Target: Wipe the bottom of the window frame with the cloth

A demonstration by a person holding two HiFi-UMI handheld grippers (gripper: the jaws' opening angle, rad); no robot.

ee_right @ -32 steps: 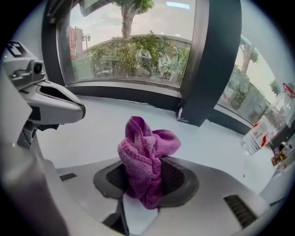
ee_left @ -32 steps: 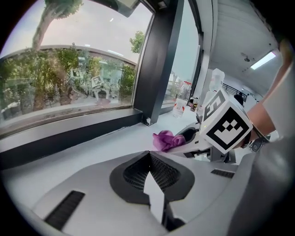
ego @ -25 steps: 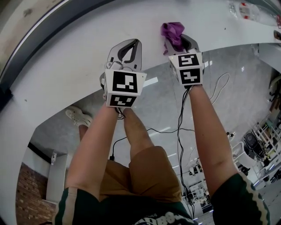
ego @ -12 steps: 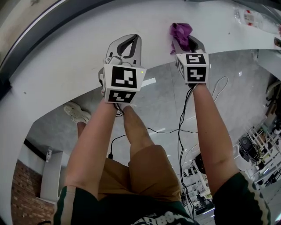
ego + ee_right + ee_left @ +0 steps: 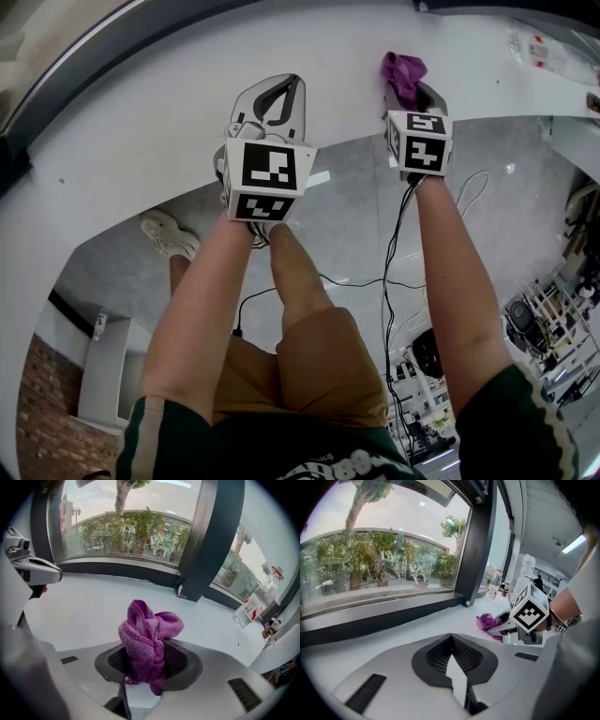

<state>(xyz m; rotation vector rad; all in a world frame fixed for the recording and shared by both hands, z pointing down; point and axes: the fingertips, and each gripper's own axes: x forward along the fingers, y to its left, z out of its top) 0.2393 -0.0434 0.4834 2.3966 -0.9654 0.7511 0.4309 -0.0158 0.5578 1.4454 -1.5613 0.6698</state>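
In the head view the marker cubes cover most of both tools, and the tips of the right gripper [image 5: 409, 86] are lost under the cloth [image 5: 403, 67], so the grip itself reads only from the gripper views. The clutter at the lower right edge of the head view is too small to make out, and no view settles whether the cloth actually touches the sill. The right gripper [image 5: 147, 657] is clamped on the purple cloth [image 5: 149, 637], which bunches up out of the closed jaws in a loose wad, its lower end pinched between the pads. The left gripper [image 5: 451, 638] has its jaws brought together with nothing between them; it hangs over the sill, just beside the right one, and from its view the cloth [image 5: 486, 620] shows off to the right. Both tools reach out over a broad white window sill [image 5: 141, 141]. The dark bottom rail of the window frame [image 5: 117, 569] runs along the far edge of the sill, well ahead of the cloth, and a thick dark upright post [image 5: 211, 541] divides the panes. Trees and greenery show through the glass. A plastic water bottle [image 5: 248, 609] stands on the sill at the right. Below the sill lies a glossy grey floor [image 5: 356, 234] crossed by black cables [image 5: 389, 253].
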